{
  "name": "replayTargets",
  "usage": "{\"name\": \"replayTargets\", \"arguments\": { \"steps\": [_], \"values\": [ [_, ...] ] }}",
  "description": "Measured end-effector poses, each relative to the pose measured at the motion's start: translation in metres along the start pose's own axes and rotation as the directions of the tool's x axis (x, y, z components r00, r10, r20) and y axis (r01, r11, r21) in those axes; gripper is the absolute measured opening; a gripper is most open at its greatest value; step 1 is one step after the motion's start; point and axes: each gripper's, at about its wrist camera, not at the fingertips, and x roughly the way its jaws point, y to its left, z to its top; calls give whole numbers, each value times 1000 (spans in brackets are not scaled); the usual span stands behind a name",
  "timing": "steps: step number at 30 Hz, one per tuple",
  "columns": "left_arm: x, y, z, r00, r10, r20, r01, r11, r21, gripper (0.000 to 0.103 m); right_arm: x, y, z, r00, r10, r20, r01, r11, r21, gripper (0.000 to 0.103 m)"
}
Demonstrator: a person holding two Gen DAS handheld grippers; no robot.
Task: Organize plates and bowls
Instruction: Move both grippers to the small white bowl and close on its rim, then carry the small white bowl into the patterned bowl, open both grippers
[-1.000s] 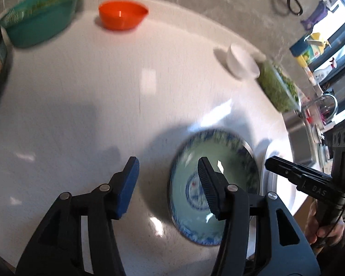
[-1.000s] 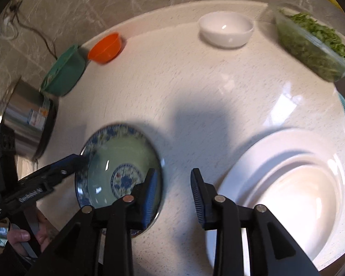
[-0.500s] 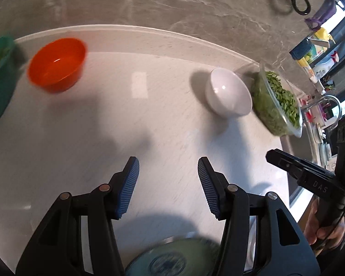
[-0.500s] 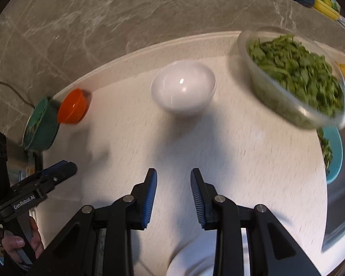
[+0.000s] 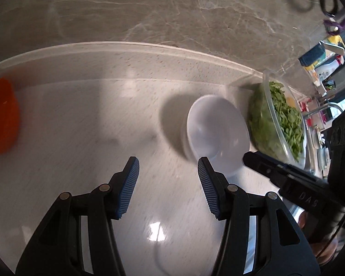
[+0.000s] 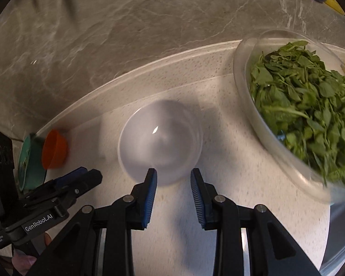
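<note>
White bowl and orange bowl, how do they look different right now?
The white bowl is the bigger of the two; the orange bowl is smaller. The white bowl sits just ahead of the right claw, while the orange bowl sits far to the left, beside a green container. Both look empty and stand upright on the counter near the back edge.

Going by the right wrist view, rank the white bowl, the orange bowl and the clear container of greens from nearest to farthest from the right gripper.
1. White bowl: just ahead of the right gripper, its near rim between the fingertips.
2. Clear container of greens: off to the right.
3. Orange bowl: far left, beside a teal container, against the counter's back edge.
</note>
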Motion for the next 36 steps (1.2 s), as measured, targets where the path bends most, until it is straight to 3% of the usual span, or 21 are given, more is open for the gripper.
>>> {"name": "replayTargets", "arguments": {
  "steps": [7, 10, 12, 17, 19, 27, 36],
  "values": [
    [46, -16, 27, 999, 15, -38, -14, 1000, 22, 51, 26, -12, 20, 1000, -7, -24, 7, 999, 35, 35],
    [59, -14, 31, 999, 11, -44, -11, 1000, 8, 49, 36, -16, 24, 999, -13, -42, 15, 999, 43, 24],
    [68, -13, 34, 998, 29, -55, -29, 1000, -4, 33, 40, -17, 25, 998, -22, -51, 25, 999, 43, 18],
    [74, -11, 35, 999, -16, -52, 15, 1000, -19, 19, 44, -17, 24, 998, -8, -54, 11, 999, 47, 15],
    [71, -19, 32, 999, -7, -44, 8, 1000, 12, 11, 45, -16, 24, 998, -5, -56, 7, 999, 39, 15],
    [52, -37, 25, 1000, 4, -12, -3, 997, 81, 10, 28, -8, 16, 999, -24, -26, 24, 1000, 11, 12],
    [-20, -43, -11, 998, 6, 57, -11, 996, 93, 10, -18, 17, -9, 999, -26, 23, 27, 999, -45, 12]
  ]
}}
